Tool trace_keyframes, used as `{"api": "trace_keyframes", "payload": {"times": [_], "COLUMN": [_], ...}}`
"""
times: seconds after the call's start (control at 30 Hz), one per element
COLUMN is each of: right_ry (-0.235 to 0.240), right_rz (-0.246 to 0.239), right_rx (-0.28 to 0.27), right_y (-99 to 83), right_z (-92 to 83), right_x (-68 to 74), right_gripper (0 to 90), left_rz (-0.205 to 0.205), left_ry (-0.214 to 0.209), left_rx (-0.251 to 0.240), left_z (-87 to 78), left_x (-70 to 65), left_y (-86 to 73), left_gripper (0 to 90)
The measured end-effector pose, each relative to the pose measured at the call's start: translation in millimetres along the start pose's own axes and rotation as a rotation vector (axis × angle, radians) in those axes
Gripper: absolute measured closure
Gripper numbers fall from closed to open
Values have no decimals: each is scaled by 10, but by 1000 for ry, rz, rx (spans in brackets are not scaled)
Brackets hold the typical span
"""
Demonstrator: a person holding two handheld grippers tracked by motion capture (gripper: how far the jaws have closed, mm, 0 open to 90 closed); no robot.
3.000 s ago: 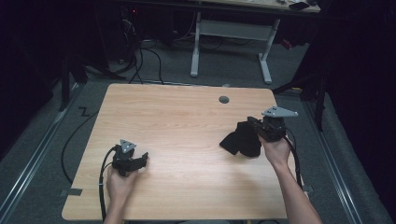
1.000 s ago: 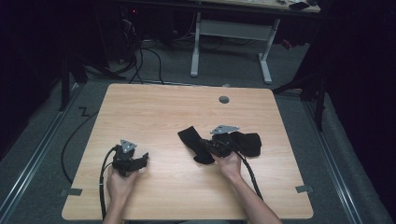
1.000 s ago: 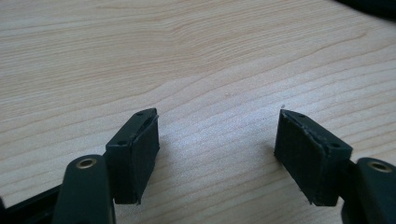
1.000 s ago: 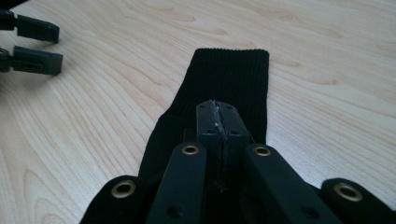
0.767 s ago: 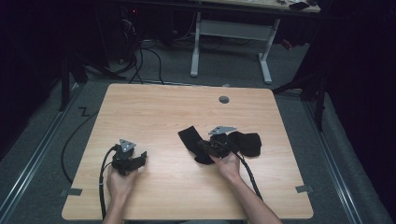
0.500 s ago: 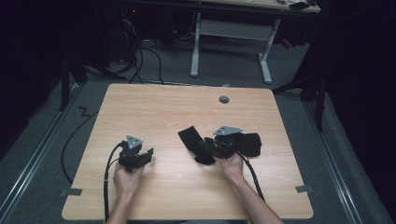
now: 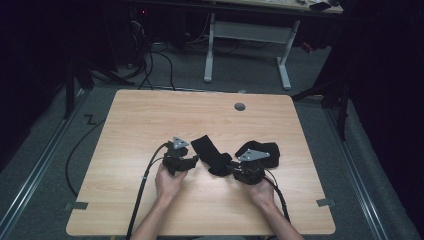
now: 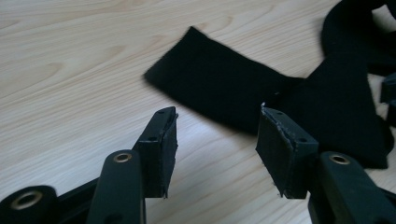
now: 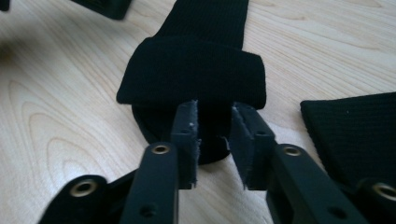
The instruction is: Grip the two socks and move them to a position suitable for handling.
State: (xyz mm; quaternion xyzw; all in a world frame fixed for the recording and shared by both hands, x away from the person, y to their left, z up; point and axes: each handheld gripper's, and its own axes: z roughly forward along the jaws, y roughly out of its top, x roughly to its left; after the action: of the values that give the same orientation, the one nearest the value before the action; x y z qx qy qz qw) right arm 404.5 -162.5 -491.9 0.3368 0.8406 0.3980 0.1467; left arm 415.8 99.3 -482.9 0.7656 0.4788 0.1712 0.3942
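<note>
On the wooden worktop (image 7: pixel 150 120) lie two black socks. One sock (image 7: pixel 210 155) sits between the two grippers, folded over at the end nearest the right gripper (image 7: pixel 235 169); the other sock (image 7: pixel 267 150) lies just behind that gripper. The right gripper's jaws have just been closing and stand partly apart over the folded end, their pads not visibly pressing the cloth. The left gripper (image 7: pixel 192 161) points at the first sock's flat end with its jaws released, only bare wood between them.
</note>
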Motion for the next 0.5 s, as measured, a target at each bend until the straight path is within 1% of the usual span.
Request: {"api": "trace_keyframes", "payload": {"times": [0.03, 0.07, 0.1, 0.17, 0.23, 0.3, 0.33, 0.4, 0.47, 0.5], "right_ry": [0, 2, -4, -5, 0, 1, 1, 2, 4, 4], "right_rz": [0, 3, 3, 4, 15, 5, 5, -12, -22, -22], "right_rx": [0, -1, 7, 19, 29, 39, 39, 46, 47, 47], "right_y": [0, 2, 7, 3, -9, -19, -19, -31, -33, -33], "right_z": [0, 7, 33, 66, 89, 115, 115, 146, 147, 147], "right_x": [0, -1, 4, 3, 3, 15, 15, 48, 64, 64], "right_gripper": [702, 693, 682, 675, 670, 670, 670, 677, 689, 689], "left_rz": [0, -3, 6, -5, -8, -3, -3, -2, 23, 23], "left_ry": [0, -4, 1, 0, 10, 15, 15, 14, 28, 28], "left_rx": [0, 14, 36, 41, 53, 62, 62, 69, 78, 78], "left_z": [0, 36, 98, 157, 221, 274, 274, 317, 362, 362], "left_x": [0, -33, -86, -115, -139, -157, -157, -164, -178, -178], "left_y": [0, 31, 89, 116, 123, 118, 118, 114, 115, 115], "left_gripper": [499, 499, 515, 518, 510, 498, 494, 481, 467, 465]}}
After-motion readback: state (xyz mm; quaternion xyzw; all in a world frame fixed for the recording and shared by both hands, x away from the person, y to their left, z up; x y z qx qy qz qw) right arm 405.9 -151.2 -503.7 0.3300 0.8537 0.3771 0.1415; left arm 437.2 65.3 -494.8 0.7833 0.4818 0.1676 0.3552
